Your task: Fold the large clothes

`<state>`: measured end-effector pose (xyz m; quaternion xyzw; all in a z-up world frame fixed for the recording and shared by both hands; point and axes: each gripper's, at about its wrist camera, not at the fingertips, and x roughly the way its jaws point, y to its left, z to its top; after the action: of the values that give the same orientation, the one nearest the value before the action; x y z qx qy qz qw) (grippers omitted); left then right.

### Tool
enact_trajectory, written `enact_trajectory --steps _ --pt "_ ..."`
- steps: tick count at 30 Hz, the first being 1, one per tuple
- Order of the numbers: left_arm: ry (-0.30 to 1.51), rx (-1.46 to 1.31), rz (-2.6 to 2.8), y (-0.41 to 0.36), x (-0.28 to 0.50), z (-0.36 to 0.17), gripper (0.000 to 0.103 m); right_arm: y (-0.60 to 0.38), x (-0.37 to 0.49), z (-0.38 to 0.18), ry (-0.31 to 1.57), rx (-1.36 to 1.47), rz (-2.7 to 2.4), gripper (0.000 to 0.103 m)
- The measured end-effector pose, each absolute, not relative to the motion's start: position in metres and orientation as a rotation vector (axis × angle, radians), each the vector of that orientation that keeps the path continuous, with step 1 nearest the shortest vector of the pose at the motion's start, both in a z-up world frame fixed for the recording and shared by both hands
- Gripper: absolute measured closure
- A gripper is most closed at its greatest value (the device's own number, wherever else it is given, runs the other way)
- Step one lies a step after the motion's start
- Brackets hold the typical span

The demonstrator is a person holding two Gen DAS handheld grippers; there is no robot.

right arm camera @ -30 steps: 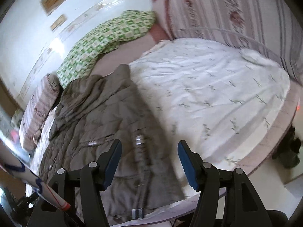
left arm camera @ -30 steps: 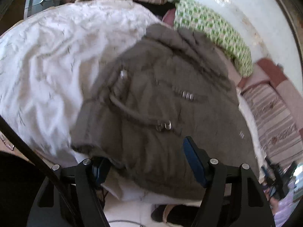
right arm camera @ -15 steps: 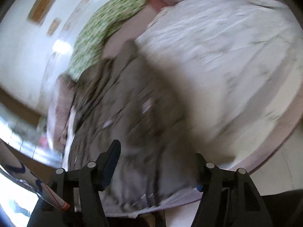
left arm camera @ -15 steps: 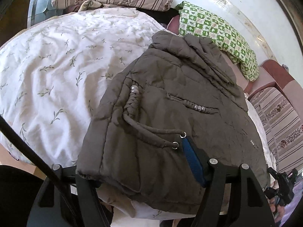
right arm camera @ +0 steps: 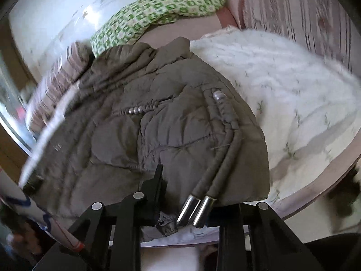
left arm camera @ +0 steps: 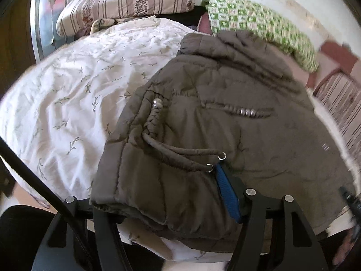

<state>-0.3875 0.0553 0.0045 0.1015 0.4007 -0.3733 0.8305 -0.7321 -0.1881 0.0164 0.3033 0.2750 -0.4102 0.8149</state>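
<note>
A brown quilted jacket lies folded on the white leaf-print bedsheet, collar toward the far pillows. My left gripper straddles the near left corner of its hem. Its blue pad lies against the fabric, its other finger is hidden under the fold, and the jaws are closing. In the right wrist view the jacket fills the middle. My right gripper is closing on the near hem beside the two metal-tipped drawcords. One finger digs into the fabric, the other sits beneath it.
A green checked pillow and a striped cushion lie at the head of the bed. Striped fabric rises on the far right. The bed's pink edge curves past the sheet. A dark cable crosses the left view.
Both grippers moved forward onto the jacket's near hem. The left one now has the hem corner between its fingers. The right one swung left from the sheet edge and narrowed sharply on the fabric.
</note>
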Motion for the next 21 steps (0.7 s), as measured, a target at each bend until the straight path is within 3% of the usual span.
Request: enact_trajectory --steps 21 --pt "0.758 0.346 -0.720 0.044 -0.402 0.000 0.035 -0.183 -0.721 0.013 0.660 0.552 -0.918 0.069"
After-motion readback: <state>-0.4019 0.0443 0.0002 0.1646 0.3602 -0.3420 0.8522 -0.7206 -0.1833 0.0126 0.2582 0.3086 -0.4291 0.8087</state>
